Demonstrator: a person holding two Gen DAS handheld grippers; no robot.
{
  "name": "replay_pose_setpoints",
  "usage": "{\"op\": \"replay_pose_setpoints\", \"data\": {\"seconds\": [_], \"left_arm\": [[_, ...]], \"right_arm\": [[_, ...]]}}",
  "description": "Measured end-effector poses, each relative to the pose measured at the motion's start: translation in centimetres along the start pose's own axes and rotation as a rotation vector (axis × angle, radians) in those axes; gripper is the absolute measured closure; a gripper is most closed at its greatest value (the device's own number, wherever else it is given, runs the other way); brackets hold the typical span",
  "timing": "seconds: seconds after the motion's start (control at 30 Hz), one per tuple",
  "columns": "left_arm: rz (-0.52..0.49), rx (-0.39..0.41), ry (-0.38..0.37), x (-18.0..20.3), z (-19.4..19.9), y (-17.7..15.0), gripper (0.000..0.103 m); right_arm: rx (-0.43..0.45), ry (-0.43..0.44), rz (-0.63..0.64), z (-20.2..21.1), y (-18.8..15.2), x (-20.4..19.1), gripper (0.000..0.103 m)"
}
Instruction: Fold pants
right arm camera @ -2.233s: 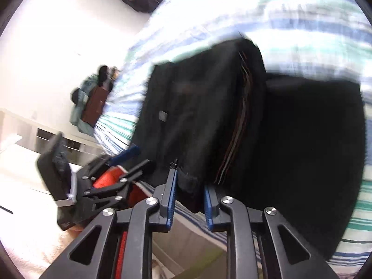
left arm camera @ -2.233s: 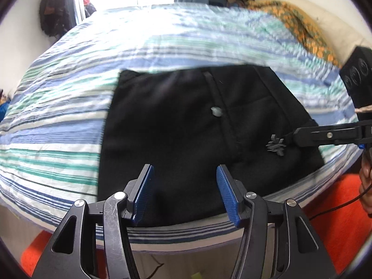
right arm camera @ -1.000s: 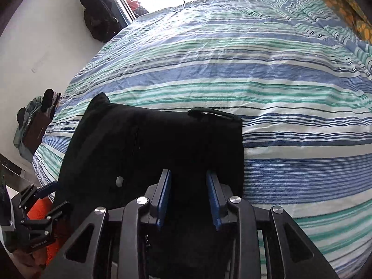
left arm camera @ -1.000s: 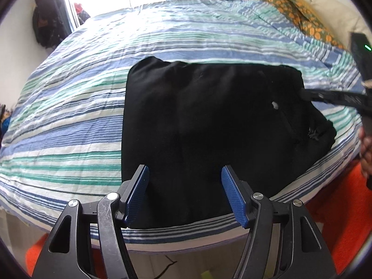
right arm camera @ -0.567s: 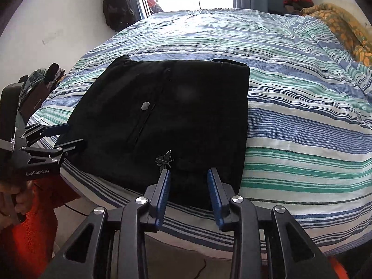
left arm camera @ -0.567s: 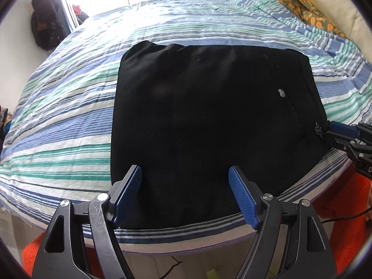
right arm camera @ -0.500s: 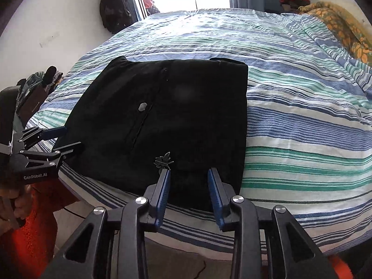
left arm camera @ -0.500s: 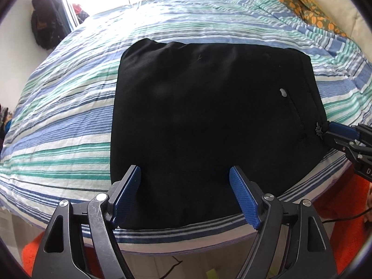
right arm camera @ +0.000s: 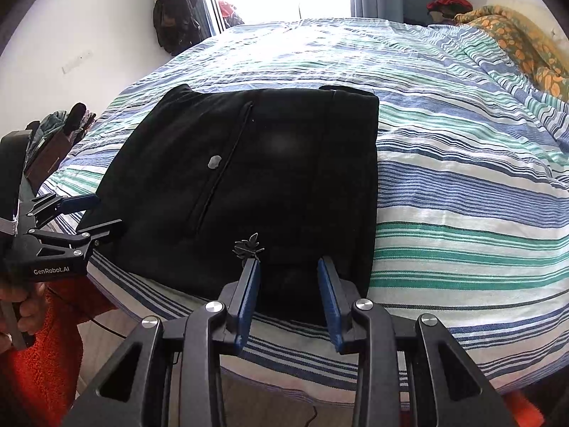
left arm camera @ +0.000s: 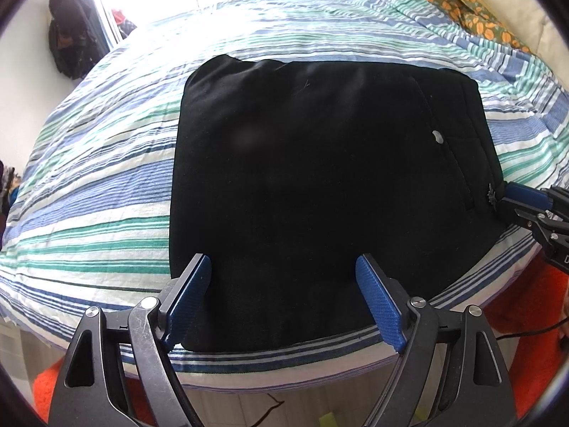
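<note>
Both grippers hover at the frame bottom: left gripper point(left arm camera: 282, 284) jaws opening, right gripper point(right arm camera: 288, 281) jaws narrowly parted, nothing pinched. Folded black fabric pants point(left arm camera: 320, 178) lie mid-frame on the striped bedsheet point(left arm camera: 106, 178). Fold apparently complete; next, probably smoothing or withdrawal.

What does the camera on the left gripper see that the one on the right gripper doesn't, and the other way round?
Only the left wrist view shows the left gripper head-on, its jaws opening with nothing gripped between them, and the right gripper's tips poking in from the side.

Only the right wrist view shows the right gripper head-on, its narrower gap empty, and a hand holding the left gripper's handle.

Both show the folded black pants on the striped bedspread, the small pale button, the orange patterned blanket, and the bright window behind.
</note>
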State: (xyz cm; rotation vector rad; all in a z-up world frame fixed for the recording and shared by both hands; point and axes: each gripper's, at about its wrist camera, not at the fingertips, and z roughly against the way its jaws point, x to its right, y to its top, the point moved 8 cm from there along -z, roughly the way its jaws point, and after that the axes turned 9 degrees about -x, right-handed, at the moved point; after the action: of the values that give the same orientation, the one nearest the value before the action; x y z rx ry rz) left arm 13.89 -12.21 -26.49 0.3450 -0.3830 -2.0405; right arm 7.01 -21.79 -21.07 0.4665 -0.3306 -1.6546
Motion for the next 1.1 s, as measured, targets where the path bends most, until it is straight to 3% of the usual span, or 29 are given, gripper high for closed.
{"op": "replay_pose_setpoints", "data": {"seconds": [0.83, 0.97, 1.1], "left_arm": [[-0.007, 0.006, 0.013, 0.4, 0.2, -0.1, 0.018], [0.011, 0.012, 0.029, 0.2, 0.4, -0.2, 0.012], [0.084, -0.028, -0.051, -1.6, 1.8, 0.1, 0.009]], "right_arm": [[-0.004, -0.009, -0.012, -0.1, 0.2, -0.1, 0.068], [0.001, -0.007, -0.015, -0.1, 0.1, -0.1, 0.068], [0.042, 0.038, -0.035, 1.6, 0.6, 0.1, 0.066]]}}
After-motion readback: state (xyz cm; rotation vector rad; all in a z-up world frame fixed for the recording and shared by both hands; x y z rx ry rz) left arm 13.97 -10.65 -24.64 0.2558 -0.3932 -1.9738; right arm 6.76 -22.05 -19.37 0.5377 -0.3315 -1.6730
